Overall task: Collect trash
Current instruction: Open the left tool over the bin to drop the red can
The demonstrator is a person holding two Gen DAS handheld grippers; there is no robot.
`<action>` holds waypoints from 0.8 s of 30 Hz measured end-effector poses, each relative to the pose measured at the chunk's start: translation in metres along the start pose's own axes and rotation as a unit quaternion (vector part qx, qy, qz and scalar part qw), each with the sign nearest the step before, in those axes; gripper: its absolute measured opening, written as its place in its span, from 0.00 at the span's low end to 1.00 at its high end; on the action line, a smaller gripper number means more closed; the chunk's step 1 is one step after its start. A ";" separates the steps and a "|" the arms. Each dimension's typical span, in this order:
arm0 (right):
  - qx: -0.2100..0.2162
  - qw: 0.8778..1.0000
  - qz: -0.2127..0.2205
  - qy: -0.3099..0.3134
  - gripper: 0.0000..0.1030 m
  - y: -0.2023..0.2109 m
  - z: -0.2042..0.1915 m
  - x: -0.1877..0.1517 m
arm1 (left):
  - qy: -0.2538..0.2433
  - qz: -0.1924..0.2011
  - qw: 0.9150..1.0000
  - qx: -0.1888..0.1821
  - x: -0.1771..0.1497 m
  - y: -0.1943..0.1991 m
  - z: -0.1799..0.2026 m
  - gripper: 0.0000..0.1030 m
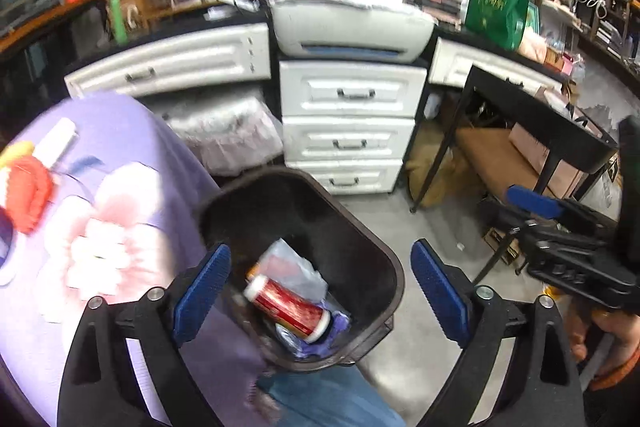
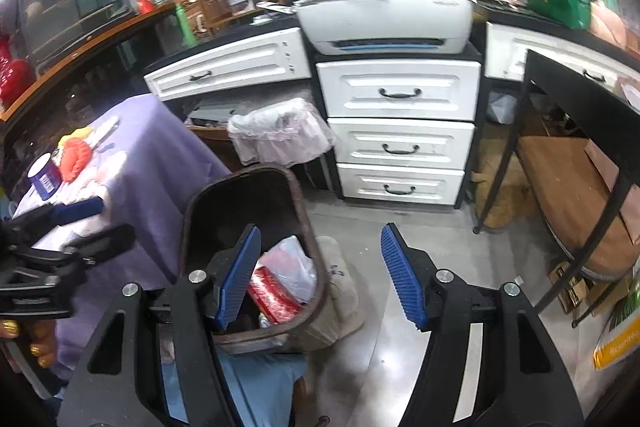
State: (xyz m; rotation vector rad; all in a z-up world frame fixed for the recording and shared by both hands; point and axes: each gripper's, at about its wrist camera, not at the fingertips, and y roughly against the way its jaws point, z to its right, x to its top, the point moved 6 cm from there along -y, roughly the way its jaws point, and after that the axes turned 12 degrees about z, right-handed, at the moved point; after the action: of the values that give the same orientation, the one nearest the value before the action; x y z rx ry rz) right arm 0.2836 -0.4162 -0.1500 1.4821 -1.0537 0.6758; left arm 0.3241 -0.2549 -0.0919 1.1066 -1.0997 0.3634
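A dark trash bin [image 1: 384,267] stands on the floor beside a purple-covered table [image 1: 120,155]. In it lie a red can [image 1: 288,307], a clear plastic bag [image 1: 292,267] and purple scraps. My left gripper [image 1: 320,291] is open and empty, right above the bin. My right gripper [image 2: 320,279] is open and empty over the bin's right rim [image 2: 316,259]; the red can [image 2: 272,291] and the bag [image 2: 292,263] show between its fingers. On the table lie a red-orange item [image 2: 74,155], a blue can [image 2: 44,177] and a white tube [image 2: 106,129].
White drawers [image 1: 348,131] with a printer [image 1: 352,27] on top stand behind the bin. A lined waste basket [image 2: 280,131] sits to their left. A black-framed side table [image 2: 576,163] is at the right. The grey floor [image 2: 440,227] lies between.
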 end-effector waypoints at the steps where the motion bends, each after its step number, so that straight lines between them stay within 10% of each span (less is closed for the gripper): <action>1: 0.006 1.000 0.002 0.006 0.61 0.000 -0.009 0.003 | -0.001 0.008 1.000 0.003 0.003 0.007 -0.003 0.92; 24: 0.192 0.974 0.016 0.118 0.75 -0.004 -0.219 0.028 | 0.026 0.060 0.981 0.184 -0.004 0.140 -0.171 0.95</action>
State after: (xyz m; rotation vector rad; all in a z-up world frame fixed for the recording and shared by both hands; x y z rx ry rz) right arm 0.3312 -0.2103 -0.0844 1.6638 -0.7934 1.0984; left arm 0.3121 -0.0445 -0.0253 1.3489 -1.0805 0.7078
